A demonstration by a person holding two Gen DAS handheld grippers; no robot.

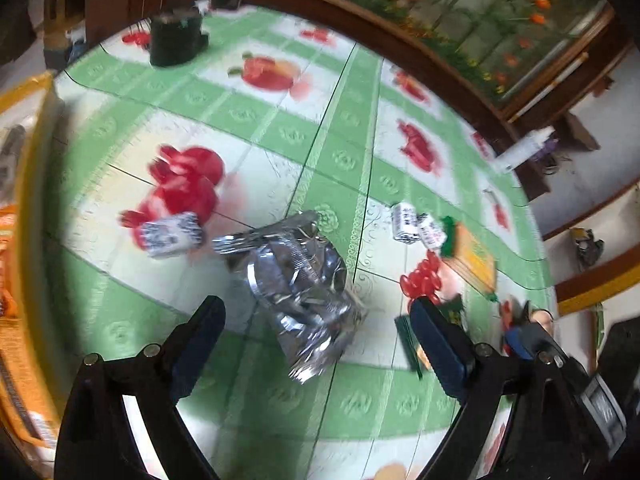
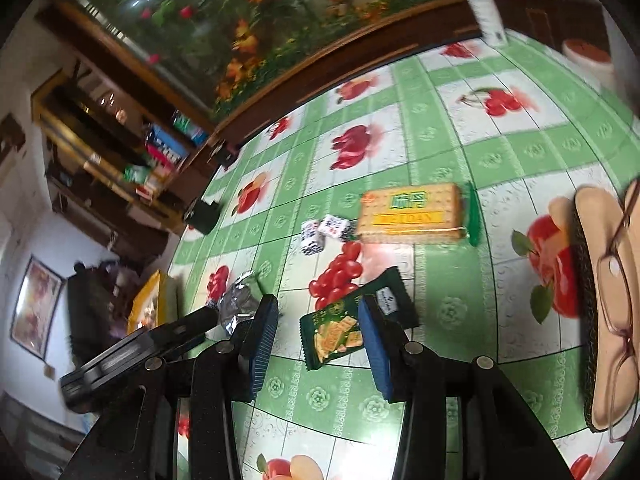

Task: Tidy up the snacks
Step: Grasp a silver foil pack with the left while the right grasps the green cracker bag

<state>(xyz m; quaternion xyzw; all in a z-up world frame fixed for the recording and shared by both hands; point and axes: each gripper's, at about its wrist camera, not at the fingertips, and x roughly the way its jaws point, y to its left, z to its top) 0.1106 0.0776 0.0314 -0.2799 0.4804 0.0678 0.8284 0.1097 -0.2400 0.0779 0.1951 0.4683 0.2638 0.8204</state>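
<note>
Left wrist view: yellow box [image 1: 30, 240] holds orange packets [image 1: 8, 240].

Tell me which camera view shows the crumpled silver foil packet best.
The left wrist view. There the silver foil packet lies whole on the green fruit-print tablecloth, ahead of the open left tool, its creases plain. The right wrist view shows only a small part of it at the left, behind that tool's own finger and the other tool's body.

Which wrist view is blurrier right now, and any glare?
Left wrist: heavy motion blur across the tablecloth, glare on the crumpled silver foil packet. Right wrist: sharper, biscuit pack lettering nearly legible; fisheye bends the table edge in both.
</note>
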